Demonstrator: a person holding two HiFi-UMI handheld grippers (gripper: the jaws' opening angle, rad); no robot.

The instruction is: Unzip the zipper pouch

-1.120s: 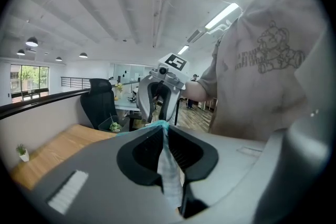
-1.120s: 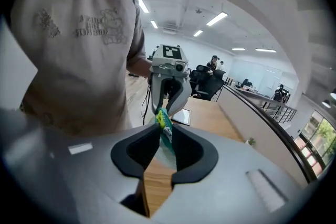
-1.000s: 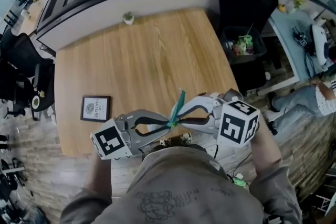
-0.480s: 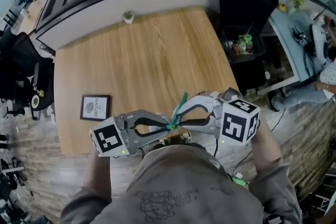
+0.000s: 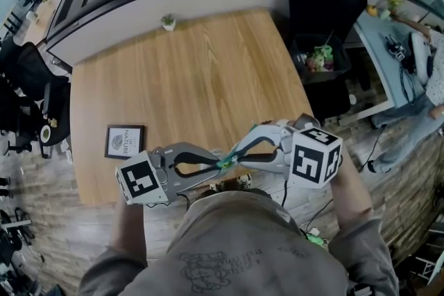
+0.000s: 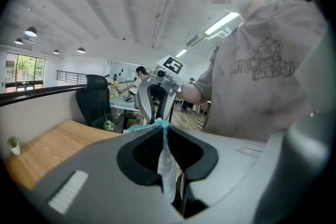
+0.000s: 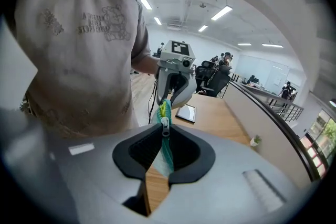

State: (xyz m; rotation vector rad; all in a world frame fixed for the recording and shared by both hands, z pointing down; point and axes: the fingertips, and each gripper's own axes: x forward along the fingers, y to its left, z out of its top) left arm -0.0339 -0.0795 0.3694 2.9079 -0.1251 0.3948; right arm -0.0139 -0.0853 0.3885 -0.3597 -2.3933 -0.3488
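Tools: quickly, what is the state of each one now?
Left tool: closed on the pouch.
Right tool: jaws just closed further, also gripping the pouch.

Teal zipper pouch held up mid-air, squeezed thin, edge-on, silver zipper pull and yellow-green tab showing.

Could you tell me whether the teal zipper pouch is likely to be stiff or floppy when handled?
Probably floppy: the zipper pouch crumples into a thin fold between the pads of the left gripper. Likely light too, since a pinch at its edge seems enough to hold it up.
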